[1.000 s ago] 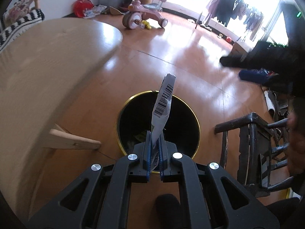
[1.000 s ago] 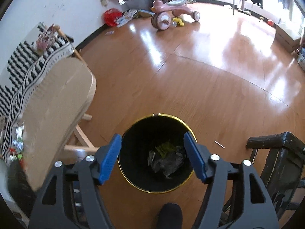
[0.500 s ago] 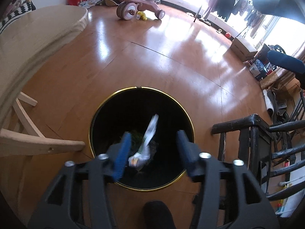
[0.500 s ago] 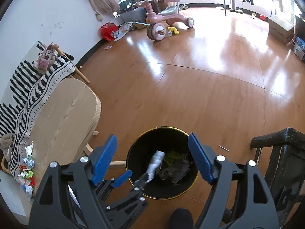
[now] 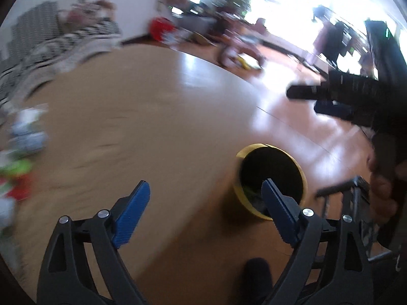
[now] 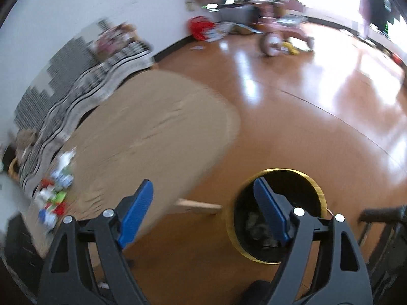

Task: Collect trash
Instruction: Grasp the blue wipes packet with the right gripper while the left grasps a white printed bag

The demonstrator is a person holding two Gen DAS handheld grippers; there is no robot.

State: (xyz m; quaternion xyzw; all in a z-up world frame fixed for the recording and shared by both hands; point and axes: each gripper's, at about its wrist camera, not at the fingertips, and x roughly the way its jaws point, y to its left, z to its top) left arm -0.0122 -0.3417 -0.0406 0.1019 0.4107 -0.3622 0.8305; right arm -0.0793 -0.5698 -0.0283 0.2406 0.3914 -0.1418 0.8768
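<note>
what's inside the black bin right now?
In the right wrist view, the bin holds crumpled grey and greenish trash at the bottom. It is blurred, so single items cannot be told apart. The right claw finger covers part of the opening.

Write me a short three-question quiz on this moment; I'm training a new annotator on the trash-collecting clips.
1. True or false: the left gripper is shut on a wrapper.
2. Where does the remaining litter lie?
A. on the wooden table
B. on the floor beside the bin
C. on the dark chair
3. Fill in: the black bin has a ____-coloured rim.

Key: 1 false, both it and the right gripper are open and empty; 2 A, near the table's left end; 3 gold.
</note>
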